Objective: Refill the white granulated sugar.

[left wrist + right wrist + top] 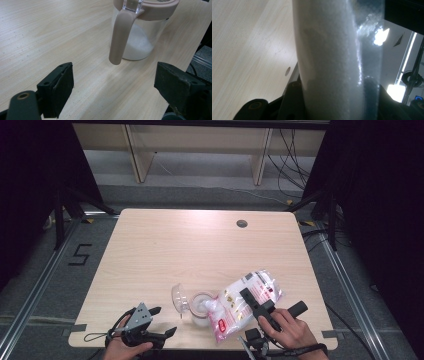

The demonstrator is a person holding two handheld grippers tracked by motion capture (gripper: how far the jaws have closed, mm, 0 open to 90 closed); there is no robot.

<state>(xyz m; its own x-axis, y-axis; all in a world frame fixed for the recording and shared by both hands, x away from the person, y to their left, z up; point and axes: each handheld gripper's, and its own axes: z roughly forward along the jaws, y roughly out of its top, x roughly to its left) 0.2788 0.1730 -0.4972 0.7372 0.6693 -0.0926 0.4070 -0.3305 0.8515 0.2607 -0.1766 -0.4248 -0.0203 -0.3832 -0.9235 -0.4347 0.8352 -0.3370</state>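
Right tongs [253, 306] clamp the bag [245, 302] tilted over the jar [200, 309]; left tongs [162, 320] gape, empty, just beside it.

The bag [329, 60] hides most of the right gripper's jaws and runs past the frame's top. The jar [140, 30] is cropped at the rim. Bag label print: illegible.

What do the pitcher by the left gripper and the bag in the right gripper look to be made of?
Clear pitcher with pinkish-beige rim and handle: likely glossy transparent plastic, since the white grains show through; the handle looks matte. Clear printed bag of white granules: thin glossy plastic film, wrinkled and glinting.
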